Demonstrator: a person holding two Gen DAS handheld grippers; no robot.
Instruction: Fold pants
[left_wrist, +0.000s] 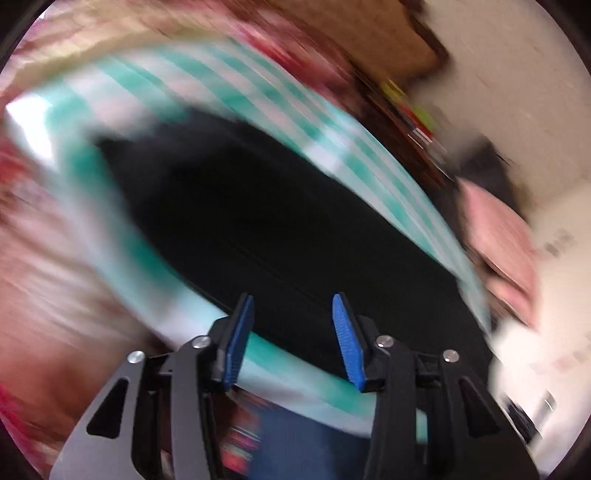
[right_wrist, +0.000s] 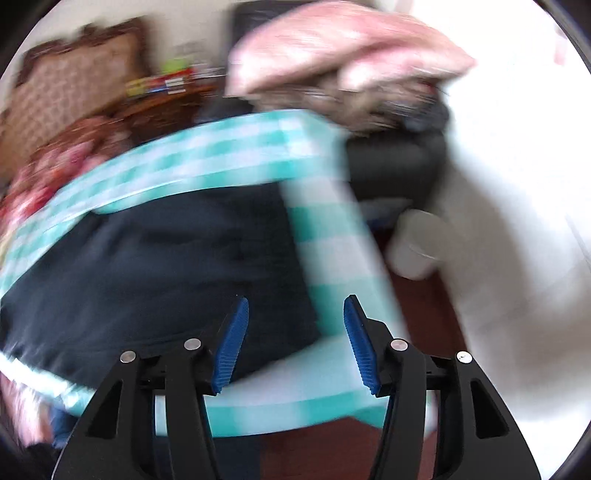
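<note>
Dark pants (left_wrist: 266, 221) lie spread flat on a table covered with a teal and white checked cloth (left_wrist: 258, 92). Both views are blurred by motion. My left gripper (left_wrist: 293, 306) is open and empty, hovering above the near edge of the pants. In the right wrist view the pants (right_wrist: 147, 273) fill the left and middle. My right gripper (right_wrist: 295, 306) is open and empty, above the right end of the pants near the cloth's (right_wrist: 325, 236) corner.
A pink cloth pile (right_wrist: 340, 48) sits on a dark chair (right_wrist: 399, 162) behind the table's right corner. A white bucket (right_wrist: 417, 243) stands on the floor there. A patterned cushion (right_wrist: 74, 85) and floral fabric (right_wrist: 55, 158) lie at the back left.
</note>
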